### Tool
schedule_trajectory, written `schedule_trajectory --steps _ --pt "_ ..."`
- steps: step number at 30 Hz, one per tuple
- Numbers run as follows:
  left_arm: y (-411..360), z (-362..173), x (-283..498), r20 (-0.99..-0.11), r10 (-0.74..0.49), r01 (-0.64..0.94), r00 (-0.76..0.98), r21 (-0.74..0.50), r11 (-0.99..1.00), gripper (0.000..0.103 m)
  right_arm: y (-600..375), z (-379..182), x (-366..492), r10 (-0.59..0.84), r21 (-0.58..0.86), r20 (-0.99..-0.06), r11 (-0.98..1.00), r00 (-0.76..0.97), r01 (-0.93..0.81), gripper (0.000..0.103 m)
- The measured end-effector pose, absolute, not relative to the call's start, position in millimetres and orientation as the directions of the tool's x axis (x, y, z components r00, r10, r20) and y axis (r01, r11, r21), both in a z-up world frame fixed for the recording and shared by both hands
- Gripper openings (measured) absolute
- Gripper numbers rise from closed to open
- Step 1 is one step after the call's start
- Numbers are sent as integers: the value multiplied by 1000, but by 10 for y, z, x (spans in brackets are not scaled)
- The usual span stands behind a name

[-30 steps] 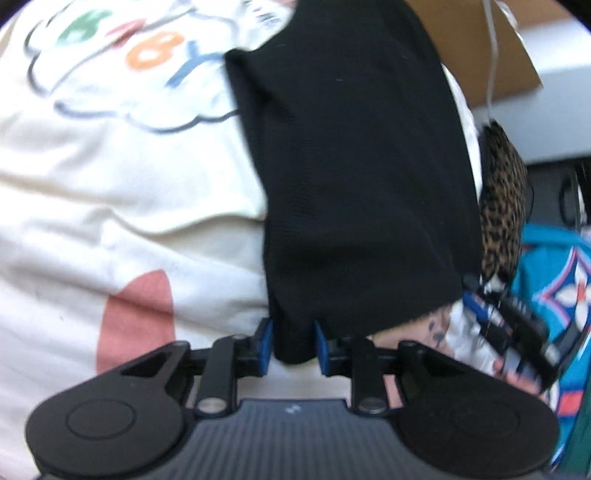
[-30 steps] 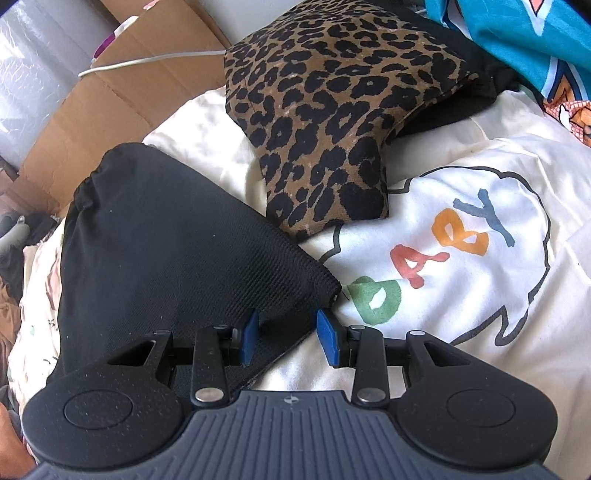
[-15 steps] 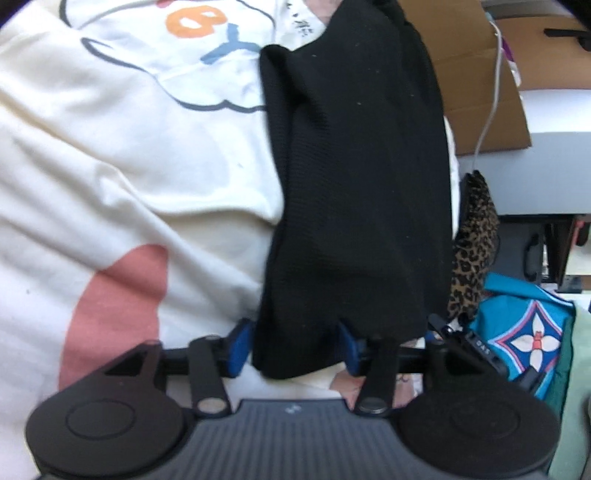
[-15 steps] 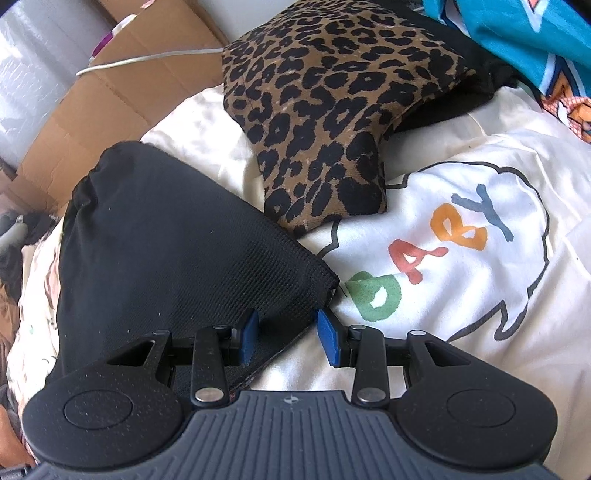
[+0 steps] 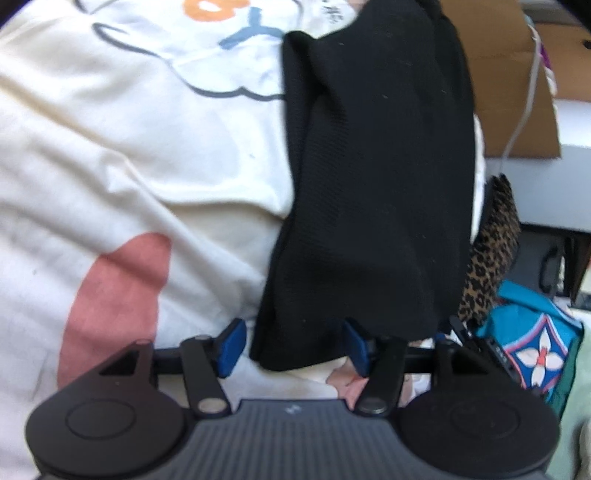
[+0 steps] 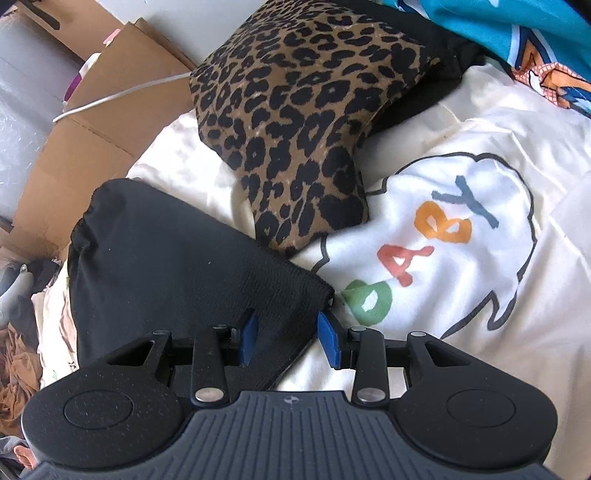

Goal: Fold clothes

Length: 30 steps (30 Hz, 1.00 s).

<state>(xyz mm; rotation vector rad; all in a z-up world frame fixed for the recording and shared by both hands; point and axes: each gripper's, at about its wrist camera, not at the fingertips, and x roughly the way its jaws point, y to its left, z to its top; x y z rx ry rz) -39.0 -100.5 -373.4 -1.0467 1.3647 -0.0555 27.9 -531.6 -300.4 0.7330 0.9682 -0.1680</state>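
Note:
A folded black knit garment (image 5: 376, 184) lies lengthwise on a cream sheet (image 5: 110, 147) printed with coloured letters. My left gripper (image 5: 293, 347) is open wide. The garment's near end sits loose between its blue pads (image 5: 231, 347). In the right wrist view the same black garment (image 6: 166, 266) lies at lower left. My right gripper (image 6: 289, 341) is open and straddles the garment's near corner edge, with its right pad over the cream sheet (image 6: 480, 350).
A leopard-print cloth (image 6: 295, 110) lies just beyond the black garment and overlaps the sheet. Teal patterned fabric (image 6: 498, 29) is at the far right. A cardboard box (image 6: 92, 129) with a white cable (image 6: 122, 94) stands past the sheet's edge. Crumpled clothes lie at the far left.
My left gripper has let go of the black garment's end and spread its fingers wide. The garment has settled onto the sheet. The right gripper has stayed open in place.

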Motion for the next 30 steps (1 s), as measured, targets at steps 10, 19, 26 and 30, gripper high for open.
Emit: schedule_trajectory --steps 10,19,26,30 --pt "-1053 -3692 -534 -763 -566 -545 311 -632 552 66 -5496 -2954 43 188 546 -768 691 613 473 49" --pt "-1028 -3785 -669 -720 -567 -532 401 -687 496 76 -5267 -3047 -65 218 538 -771 726 598 429 49" --pt "-1182 -3801 -841 -664 -630 -403 403 -747 529 89 -5143 -3005 -66 227 512 -781 766 582 389 49" --pt "-1239 -3788 -764 -642 -663 -316 384 -766 559 101 -5145 -3004 -93 212 502 -787 766 580 401 49"
